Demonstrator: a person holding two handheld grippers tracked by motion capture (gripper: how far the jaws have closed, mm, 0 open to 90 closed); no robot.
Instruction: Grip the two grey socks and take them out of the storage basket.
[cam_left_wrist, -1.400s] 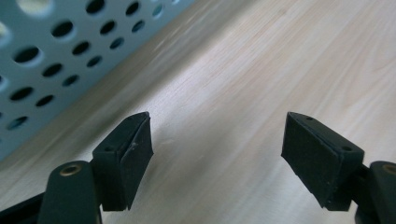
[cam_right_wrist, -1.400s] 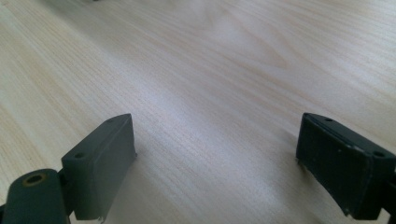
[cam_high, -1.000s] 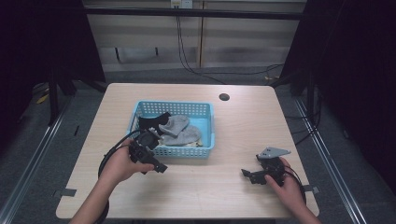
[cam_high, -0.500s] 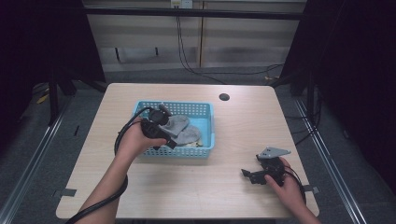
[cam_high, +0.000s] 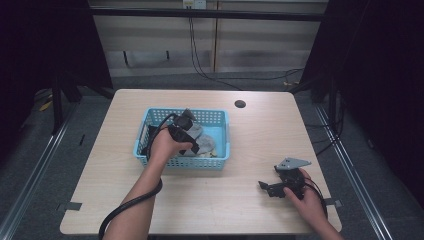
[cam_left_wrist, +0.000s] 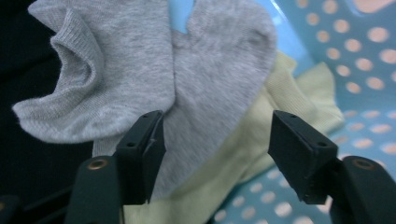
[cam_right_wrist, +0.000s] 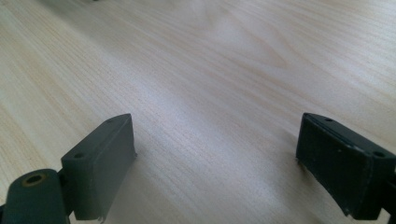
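Observation:
A light blue perforated basket (cam_high: 223, 148) sits mid-table holding grey socks (cam_high: 196, 131), a pale yellow sock and dark cloth. My left gripper (cam_high: 194, 148) is down inside the basket, open. In the left gripper view its jaws stand apart just above a grey sock (cam_left_wrist: 205, 88) lying over the pale yellow sock (cam_left_wrist: 243, 158), with the basket wall (cam_left_wrist: 355, 51) behind. My right gripper (cam_high: 263, 187) rests low over bare wood at the front right, open, nothing between its jaws; the right gripper view looks along it (cam_right_wrist: 215, 182) over the tabletop (cam_right_wrist: 210, 70).
The wooden table (cam_high: 260, 135) has a small dark round hole (cam_high: 240, 104) at the back, right of centre. Black cloth (cam_left_wrist: 28, 154) lies at the basket's left side. A black cable (cam_high: 130, 205) trails from the left gripper off the front edge.
My left gripper has moved from the table in front of the basket up and over its rim, down onto the socks inside. The right gripper has stayed put.

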